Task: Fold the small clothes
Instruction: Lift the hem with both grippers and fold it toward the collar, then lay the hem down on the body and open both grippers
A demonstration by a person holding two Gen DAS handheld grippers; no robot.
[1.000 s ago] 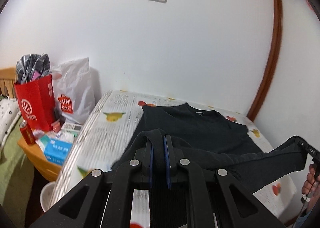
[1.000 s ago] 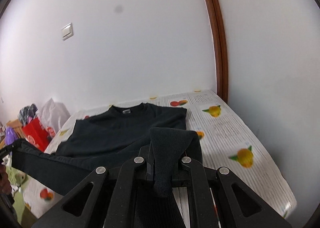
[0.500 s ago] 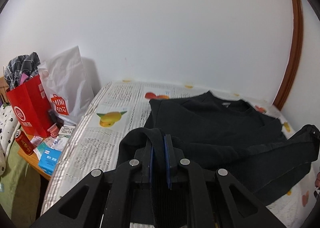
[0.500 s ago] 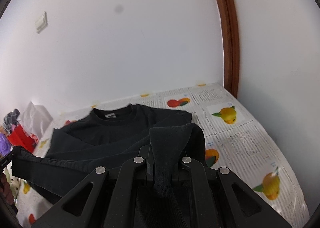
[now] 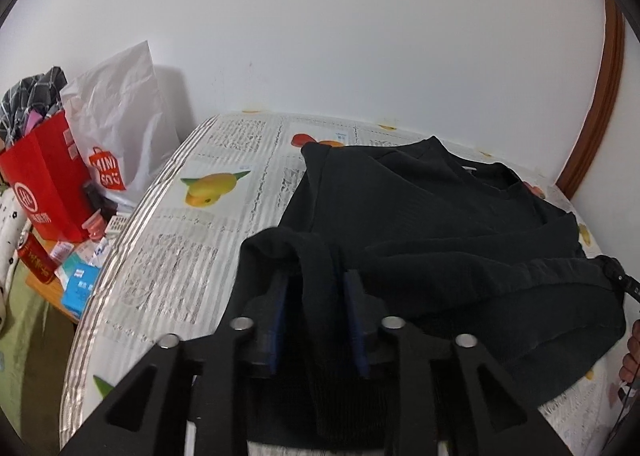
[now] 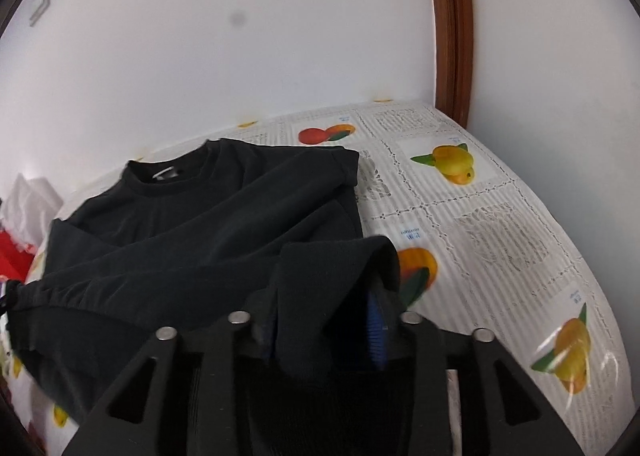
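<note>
While your left gripper (image 5: 318, 288) and right gripper (image 6: 320, 296) each pinch the black knit sweater's (image 5: 420, 212) hem, lay it level toward the collar.

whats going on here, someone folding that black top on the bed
Yes. A person holds a hand-held gripper in each hand, folding a black sweater on a bed with a fruit-print cover. The left hand-held gripper and the right hand-held gripper each have a bottom corner of the sweater between their fingers, lifted and carried toward the collar. The upper body lies flat on the bed; the hem hangs between the two grippers. The fold is not yet laid down.
</note>
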